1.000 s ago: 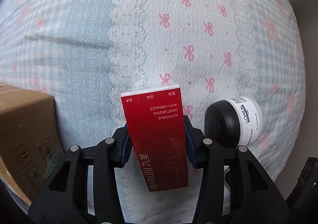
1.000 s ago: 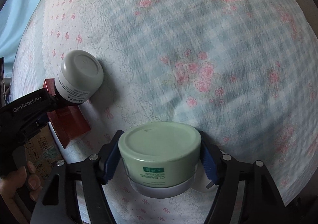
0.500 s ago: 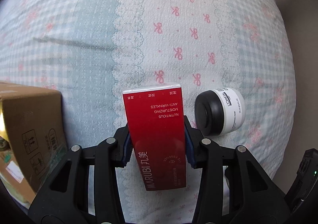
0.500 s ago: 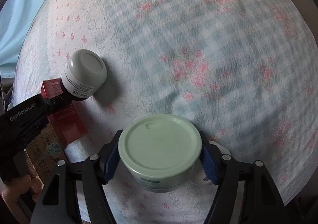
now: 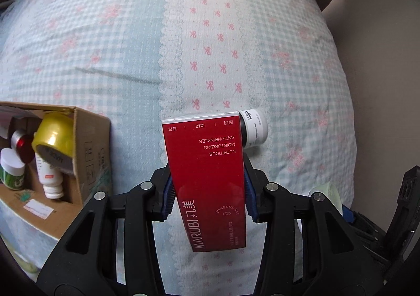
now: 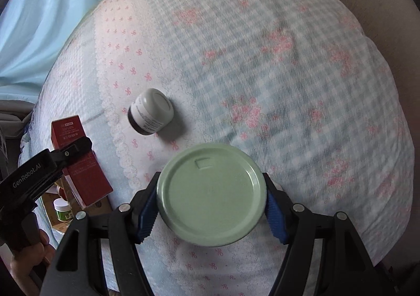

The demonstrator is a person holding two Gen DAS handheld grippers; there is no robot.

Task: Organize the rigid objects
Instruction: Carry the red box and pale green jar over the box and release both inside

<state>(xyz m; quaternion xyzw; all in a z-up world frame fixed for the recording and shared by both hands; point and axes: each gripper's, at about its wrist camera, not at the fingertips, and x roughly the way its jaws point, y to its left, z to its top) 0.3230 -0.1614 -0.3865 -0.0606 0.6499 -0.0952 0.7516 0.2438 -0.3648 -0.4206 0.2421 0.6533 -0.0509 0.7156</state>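
My left gripper (image 5: 208, 195) is shut on a tall red carton (image 5: 207, 177) and holds it well above the bed. In the right wrist view the same red carton (image 6: 81, 164) shows at the left, clamped by the left gripper (image 6: 65, 156). My right gripper (image 6: 211, 198) is shut on a pale green jar (image 6: 211, 195), seen lid-on from above. A small white jar with a black lid (image 6: 152, 114) lies on its side on the bedspread. The carton partly covers that white jar (image 5: 254, 128) in the left wrist view.
An open cardboard box (image 5: 89, 154) sits on the bed at the left, holding a gold-lidded jar (image 5: 52, 138), a white bottle (image 5: 48, 177) and other small containers. The checked bedspread (image 5: 105, 46) spreads out beyond. A hand (image 6: 26, 256) grips the left tool's handle.
Both grippers have risen with their loads, so the bed looks farther away. The box's inside has come into the left wrist view. The white jar now sits partly behind the carton.
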